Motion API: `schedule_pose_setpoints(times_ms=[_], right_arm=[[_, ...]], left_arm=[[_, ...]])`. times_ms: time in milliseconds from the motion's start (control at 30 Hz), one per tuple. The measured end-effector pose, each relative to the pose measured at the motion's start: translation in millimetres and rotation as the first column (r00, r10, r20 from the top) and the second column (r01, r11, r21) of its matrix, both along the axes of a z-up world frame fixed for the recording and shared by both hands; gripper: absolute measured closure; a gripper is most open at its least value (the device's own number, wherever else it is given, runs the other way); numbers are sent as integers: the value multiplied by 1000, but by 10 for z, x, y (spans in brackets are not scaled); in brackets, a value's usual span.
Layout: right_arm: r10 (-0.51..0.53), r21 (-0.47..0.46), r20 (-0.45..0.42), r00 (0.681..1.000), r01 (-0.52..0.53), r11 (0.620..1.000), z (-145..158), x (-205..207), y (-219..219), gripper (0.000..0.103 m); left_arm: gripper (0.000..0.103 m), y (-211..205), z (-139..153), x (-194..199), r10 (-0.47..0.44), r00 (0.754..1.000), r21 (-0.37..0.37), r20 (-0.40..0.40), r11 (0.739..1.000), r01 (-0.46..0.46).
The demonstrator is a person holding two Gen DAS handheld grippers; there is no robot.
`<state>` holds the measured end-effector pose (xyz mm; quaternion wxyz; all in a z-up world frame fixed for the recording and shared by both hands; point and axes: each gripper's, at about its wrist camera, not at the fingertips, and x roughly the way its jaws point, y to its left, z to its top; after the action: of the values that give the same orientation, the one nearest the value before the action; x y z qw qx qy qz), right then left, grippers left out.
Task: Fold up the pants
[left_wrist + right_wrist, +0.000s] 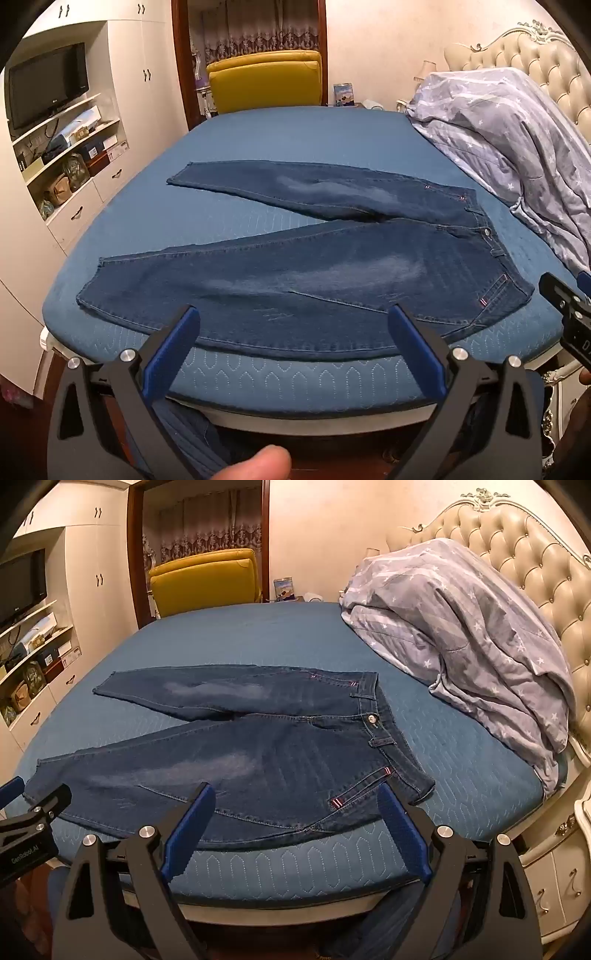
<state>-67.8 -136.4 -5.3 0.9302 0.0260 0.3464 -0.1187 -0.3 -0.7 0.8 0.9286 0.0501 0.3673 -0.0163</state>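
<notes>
Dark blue jeans (pixel 314 273) lie flat on the blue bed cover (pixel 295 147), front side up, legs spread in a V toward the left, waistband at the right. They also show in the right wrist view (pixel 258 760). My left gripper (pixel 293 317) is open and empty, held above the near leg at the bed's front edge. My right gripper (pixel 295 794) is open and empty, above the near hip and pocket area. The right gripper's body shows at the right edge of the left wrist view (pixel 569 310); the left gripper shows at the left edge of the right wrist view (pixel 33 812).
A crumpled grey star-print duvet (pixel 461 642) lies on the bed's right side against a tufted cream headboard (pixel 517 546). A yellow chair (pixel 207 579) stands beyond the far edge. A white wall unit with a TV (pixel 48 88) is at the left, a nightstand (pixel 554 867) at the right.
</notes>
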Motion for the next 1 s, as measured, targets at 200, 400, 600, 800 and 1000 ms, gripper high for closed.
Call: schedule_pose_setpoints(times_ms=[200,400,600,800,1000], right_arm=[[0,18,6,1000,0,1000,-1,-18,-14,17],[4,12,12,1000,-4,1000,-16,-68,-10,17],[6,12,12,1000,-6,1000,21,-54,4,17],[9,9,13,1000,-9,1000,69,-78,56,17],[10,6,14,1000,-10,1000,81,-66,85,17]], left_arm=[[1,-59,-8,-60,-8,1000,-7,16,1000,8],[1,22,38,-86,2,1000,-49,12,999,-1],[1,48,30,-77,2,1000,-68,1,998,-2],[1,97,22,-88,10,1000,-77,2,997,-10],[1,103,27,-85,13,1000,-83,3,996,-13]])
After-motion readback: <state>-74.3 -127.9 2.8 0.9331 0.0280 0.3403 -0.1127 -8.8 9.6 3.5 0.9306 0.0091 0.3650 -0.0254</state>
